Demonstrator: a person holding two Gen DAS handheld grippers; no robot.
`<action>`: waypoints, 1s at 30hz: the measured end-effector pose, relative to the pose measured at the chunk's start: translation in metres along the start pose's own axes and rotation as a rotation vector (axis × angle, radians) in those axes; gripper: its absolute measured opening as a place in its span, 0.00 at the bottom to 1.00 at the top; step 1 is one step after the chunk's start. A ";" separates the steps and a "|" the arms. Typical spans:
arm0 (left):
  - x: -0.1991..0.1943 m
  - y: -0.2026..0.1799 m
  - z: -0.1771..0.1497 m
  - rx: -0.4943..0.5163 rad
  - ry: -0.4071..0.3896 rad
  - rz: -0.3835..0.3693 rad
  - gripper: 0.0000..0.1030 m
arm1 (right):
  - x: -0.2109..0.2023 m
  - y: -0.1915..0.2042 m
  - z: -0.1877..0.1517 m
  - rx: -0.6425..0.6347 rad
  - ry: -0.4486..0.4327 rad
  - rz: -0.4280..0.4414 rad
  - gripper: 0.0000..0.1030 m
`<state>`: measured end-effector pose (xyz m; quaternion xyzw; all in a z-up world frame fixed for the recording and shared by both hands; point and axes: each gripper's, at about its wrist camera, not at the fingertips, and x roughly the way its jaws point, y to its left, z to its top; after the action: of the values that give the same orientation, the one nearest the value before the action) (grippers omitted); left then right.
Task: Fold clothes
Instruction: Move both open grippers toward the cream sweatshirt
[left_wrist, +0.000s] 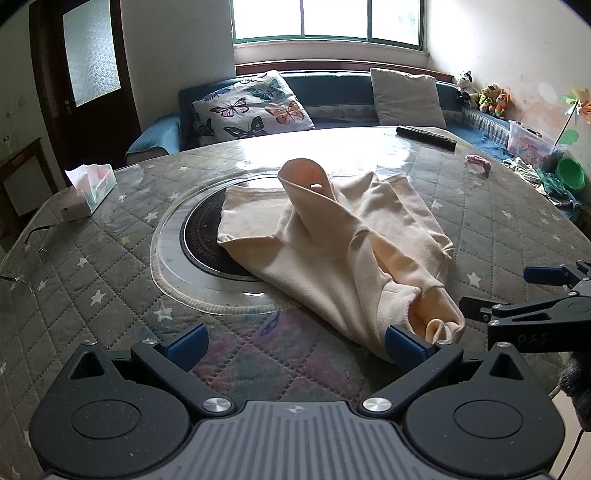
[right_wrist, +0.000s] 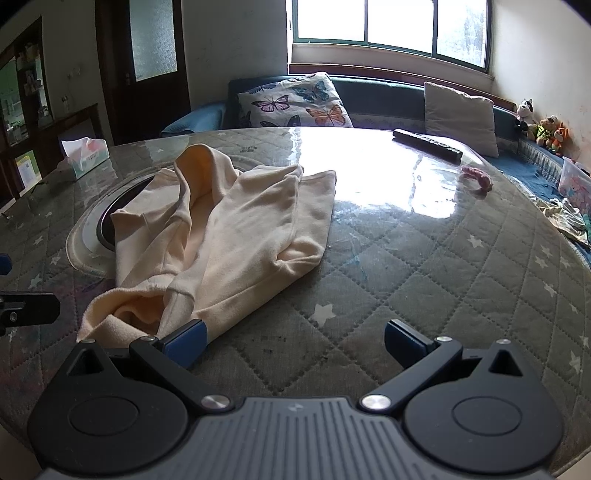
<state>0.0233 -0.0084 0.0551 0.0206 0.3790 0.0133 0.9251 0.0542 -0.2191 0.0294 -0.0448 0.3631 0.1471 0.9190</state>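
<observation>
Left wrist view: both grippers (left_wrist: 297, 341) (right_wrist: 293, 341) gape empty at the cream garment's (left_wrist: 332, 236) near hem, seemingly touching it.

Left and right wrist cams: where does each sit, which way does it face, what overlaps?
Left wrist: on the left gripper near the table's front edge, facing the window across the crumpled cream fleece garment; own open jaws below, the right gripper entering at the right edge.
Right wrist: on the right gripper, further right, same heading; garment left of centre, own open jaws, a bit of the left gripper at the left edge.
Shared: garment, black remote control, white tissue box, butterfly-print cushion.
</observation>
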 end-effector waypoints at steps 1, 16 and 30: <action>0.001 0.000 0.001 0.000 0.001 0.001 1.00 | 0.000 0.000 0.001 -0.002 -0.002 0.001 1.00; 0.031 0.010 0.021 0.001 0.042 0.001 1.00 | 0.014 -0.005 0.033 -0.014 -0.024 0.063 1.00; 0.061 0.029 0.072 -0.004 -0.035 0.008 0.91 | 0.044 -0.011 0.070 -0.025 -0.022 0.140 0.96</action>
<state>0.1168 0.0214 0.0653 0.0204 0.3628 0.0175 0.9315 0.1340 -0.2056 0.0508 -0.0292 0.3535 0.2161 0.9097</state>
